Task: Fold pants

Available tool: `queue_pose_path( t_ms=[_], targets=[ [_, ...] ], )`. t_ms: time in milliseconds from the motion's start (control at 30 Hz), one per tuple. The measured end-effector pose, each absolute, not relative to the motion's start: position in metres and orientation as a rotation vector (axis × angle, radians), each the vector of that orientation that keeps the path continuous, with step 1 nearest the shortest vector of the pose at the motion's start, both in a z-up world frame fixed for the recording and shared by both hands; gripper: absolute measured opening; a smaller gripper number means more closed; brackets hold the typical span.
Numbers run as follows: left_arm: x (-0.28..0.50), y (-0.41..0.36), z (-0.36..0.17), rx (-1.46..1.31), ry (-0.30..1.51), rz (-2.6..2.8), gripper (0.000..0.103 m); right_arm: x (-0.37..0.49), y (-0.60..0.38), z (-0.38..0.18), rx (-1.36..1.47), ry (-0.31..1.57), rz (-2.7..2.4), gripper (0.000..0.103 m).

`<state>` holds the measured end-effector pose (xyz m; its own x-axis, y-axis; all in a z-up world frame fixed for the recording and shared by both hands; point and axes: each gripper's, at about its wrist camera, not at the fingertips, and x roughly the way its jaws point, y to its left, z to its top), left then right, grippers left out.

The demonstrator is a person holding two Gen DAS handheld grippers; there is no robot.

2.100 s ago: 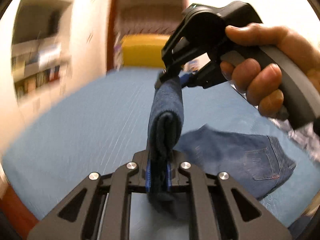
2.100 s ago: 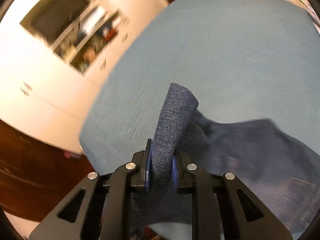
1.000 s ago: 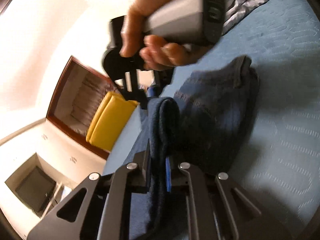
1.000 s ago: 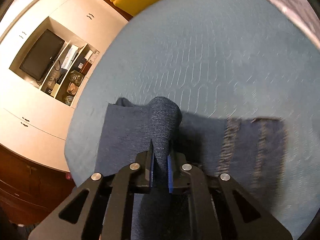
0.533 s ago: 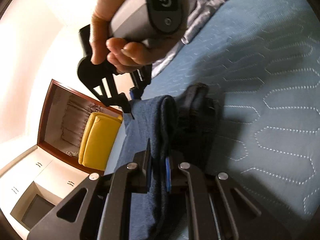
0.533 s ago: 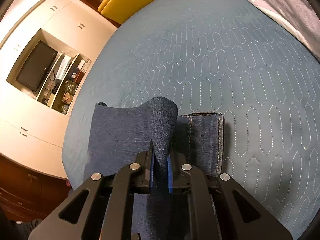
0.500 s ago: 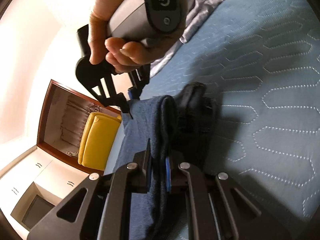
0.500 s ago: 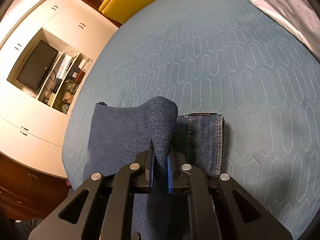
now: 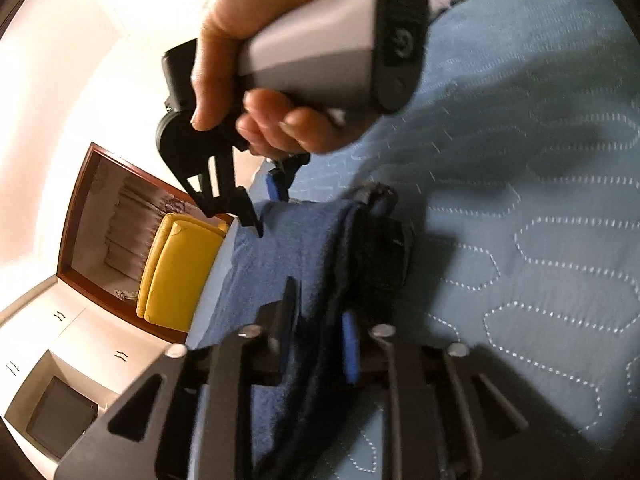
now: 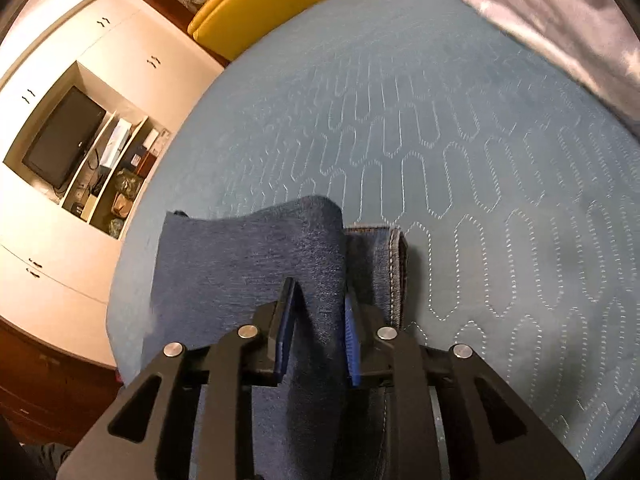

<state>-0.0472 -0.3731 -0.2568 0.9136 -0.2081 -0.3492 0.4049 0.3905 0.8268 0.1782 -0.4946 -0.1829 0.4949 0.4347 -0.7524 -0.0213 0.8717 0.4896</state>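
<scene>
Straddling a raised fold of the pants (image 10: 256,276), my right claw (image 10: 318,330) stands parted, pads loose either side; my left claw (image 9: 318,332) likewise, released. Pants lie on the blue bed (image 10: 460,168) beneath both; a hand (image 9: 280,52) ahead blocks the left view.

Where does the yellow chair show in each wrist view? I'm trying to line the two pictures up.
Left wrist view: the yellow chair sits at left of centre, inside the wooden door frame, beyond the bed's edge.
Right wrist view: the yellow chair is at the top, left of centre, past the bed's far edge.
Shared landmark: the folded pants on the blue quilt.
</scene>
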Motion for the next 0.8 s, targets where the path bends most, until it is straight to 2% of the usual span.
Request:
queue_pose_path(
  t_ms=[100, 233, 300, 400, 467, 567, 667, 733, 800],
  targets=[
    [-0.054, -0.367, -0.242, 1.029, 0.184, -0.436, 0.061, 0.169, -0.51, -0.163, 0.47, 0.965, 0.198, 0.03],
    [-0.066, -0.354, -0.221, 0.956, 0.175, -0.495, 0.063, 0.155, -0.518, -0.136, 0.411, 0.927, 0.084, 0.03],
    [-0.065, -0.34, -0.208, 0.881, 0.233, -0.527, 0.064, 0.149, -0.508, -0.122, 0.33, 0.926, 0.042, 0.033],
    [-0.058, -0.317, -0.193, 0.794, 0.261, -0.523, 0.064, 0.149, -0.497, -0.117, 0.287, 0.934, 0.032, 0.055],
    [-0.059, -0.313, -0.193, 0.769, 0.272, -0.56, 0.065, 0.151, -0.488, -0.115, 0.249, 0.927, 0.004, 0.055],
    [-0.034, -0.275, -0.175, 0.477, 0.435, -0.602, 0.057, 0.14, -0.447, -0.104, 0.052, 0.859, -0.019, 0.055],
    [0.021, -0.225, -0.159, 0.199, 0.589, -0.521, 0.026, 0.135, -0.415, -0.107, 0.016, 0.814, -0.027, 0.055],
    [0.074, -0.197, -0.154, 0.083, 0.683, -0.453, 0.023, 0.135, -0.407, -0.114, 0.069, 0.802, -0.025, 0.054],
    [0.113, -0.191, -0.15, 0.09, 0.699, -0.455, 0.022, 0.143, -0.399, -0.128, 0.086, 0.812, -0.055, 0.054]
  ],
)
